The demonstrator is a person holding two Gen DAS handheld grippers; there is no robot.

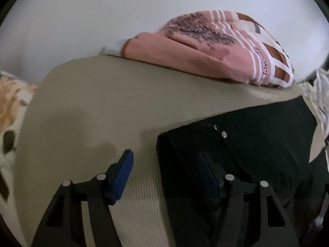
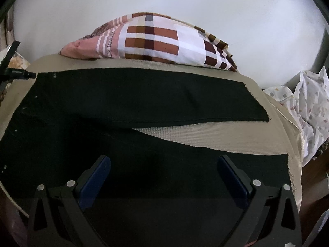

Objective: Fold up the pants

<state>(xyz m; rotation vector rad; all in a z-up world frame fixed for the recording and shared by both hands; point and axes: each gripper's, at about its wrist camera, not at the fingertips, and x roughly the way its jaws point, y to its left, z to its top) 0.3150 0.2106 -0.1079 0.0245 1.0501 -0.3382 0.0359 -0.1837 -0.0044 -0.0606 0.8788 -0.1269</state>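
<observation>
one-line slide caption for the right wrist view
Open right gripper above black pants spread with legs apart on a beige mat, patterned pillow behind.

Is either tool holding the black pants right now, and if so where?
Neither. The left tool straddles the pants' waist edge unclamped; the right tool hovers open above a leg.

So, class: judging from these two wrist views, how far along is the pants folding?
Done: the black pants lie flat on the beige mat, legs apart, no fold made yet. In hand: the left gripper straddles the waist edge near the rivets, jaws not pressing on cloth; the right gripper is open above the nearer leg. Left: grasp, bring one leg over the other, then fold lengthwise.
</observation>
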